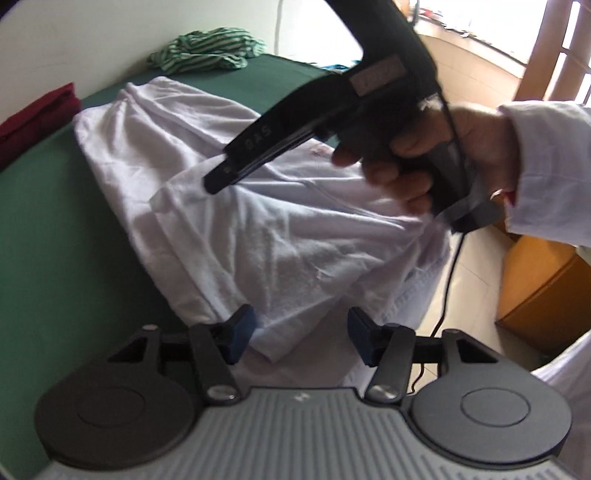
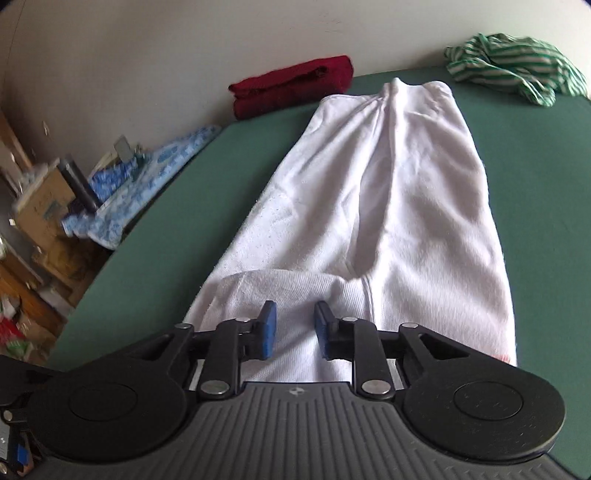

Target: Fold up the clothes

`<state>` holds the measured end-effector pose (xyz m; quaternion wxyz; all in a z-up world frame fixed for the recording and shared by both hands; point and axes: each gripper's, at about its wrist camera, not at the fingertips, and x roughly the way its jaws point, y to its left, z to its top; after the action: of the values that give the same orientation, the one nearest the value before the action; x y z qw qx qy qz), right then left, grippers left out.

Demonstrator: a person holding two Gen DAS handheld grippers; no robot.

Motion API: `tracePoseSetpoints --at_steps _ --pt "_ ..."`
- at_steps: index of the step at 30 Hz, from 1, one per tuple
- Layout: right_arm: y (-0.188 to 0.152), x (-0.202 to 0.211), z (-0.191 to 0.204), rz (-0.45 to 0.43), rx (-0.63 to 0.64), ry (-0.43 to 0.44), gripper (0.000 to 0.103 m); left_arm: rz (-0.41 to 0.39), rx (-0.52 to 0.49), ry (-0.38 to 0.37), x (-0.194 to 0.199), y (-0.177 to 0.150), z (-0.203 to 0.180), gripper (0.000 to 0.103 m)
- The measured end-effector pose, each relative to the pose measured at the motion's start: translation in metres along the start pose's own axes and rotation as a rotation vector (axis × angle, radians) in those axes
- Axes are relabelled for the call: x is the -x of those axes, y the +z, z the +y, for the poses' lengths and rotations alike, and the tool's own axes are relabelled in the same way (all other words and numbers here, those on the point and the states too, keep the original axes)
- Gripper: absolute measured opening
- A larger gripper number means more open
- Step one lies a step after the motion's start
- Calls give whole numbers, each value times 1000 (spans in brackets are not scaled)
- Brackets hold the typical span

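Your left gripper [image 1: 297, 338] stands apart and empty over the white garment [image 1: 258, 236] lying lengthwise on the green table [image 1: 55, 229], your right gripper [image 2: 293, 328] narrowly parted above its near fold, probably positioned for regrasping.

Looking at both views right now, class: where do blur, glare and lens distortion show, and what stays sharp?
Left wrist view: the window is blown out to white; the hand holding the right gripper is motion-blurred; the green table edge bows. Right wrist view: the white garment is fairly sharp, the clutter at the left edge is smeared, and the wall line curves.
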<state>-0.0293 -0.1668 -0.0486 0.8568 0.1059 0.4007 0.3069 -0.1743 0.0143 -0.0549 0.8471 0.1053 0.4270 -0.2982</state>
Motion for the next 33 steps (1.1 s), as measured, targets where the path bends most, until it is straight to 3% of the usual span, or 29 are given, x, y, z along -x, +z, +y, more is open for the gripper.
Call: tracePoseSetpoints --at_steps 3,4,5,6,11,13,15,19,22,24,26,29,33 --pt "0 16 -3 8 -42 69 28 -16 56 48 2 -4 -3 58" --pt "-3 19 -5 26 -51 90 34 -20 76 65 1 -7 -5 58" --pt "-10 14 -5 85 -41 61 39 -29 94 87 1 -11 -7 58" --pt "-19 14 -4 121 -16 42 34 -35 109 107 2 -15 -11 59" --pt "-63 71 -5 156 176 34 35 -10 171 155 20 -40 -30 60" --pt "-89 98 -9 124 244 11 39 30 204 161 23 -51 -37 60" --pt "-109 118 -9 83 280 -20 38 37 232 181 27 -55 -43 53" --pt "-117 135 -8 3 194 -10 39 -27 266 218 39 -48 -52 54" --pt "-113 127 -8 -34 130 -54 42 -94 284 238 37 -33 -50 66" --pt "-113 115 -12 -19 92 -102 42 -84 325 237 26 -30 -42 63" --pt "-111 118 -12 -8 116 -88 42 -75 340 253 21 -34 -39 59" --pt "-113 140 -16 5 158 -77 42 -51 337 286 32 -53 -46 58" --pt "-126 167 -40 26 89 -89 44 -28 393 324 47 -79 -48 57"
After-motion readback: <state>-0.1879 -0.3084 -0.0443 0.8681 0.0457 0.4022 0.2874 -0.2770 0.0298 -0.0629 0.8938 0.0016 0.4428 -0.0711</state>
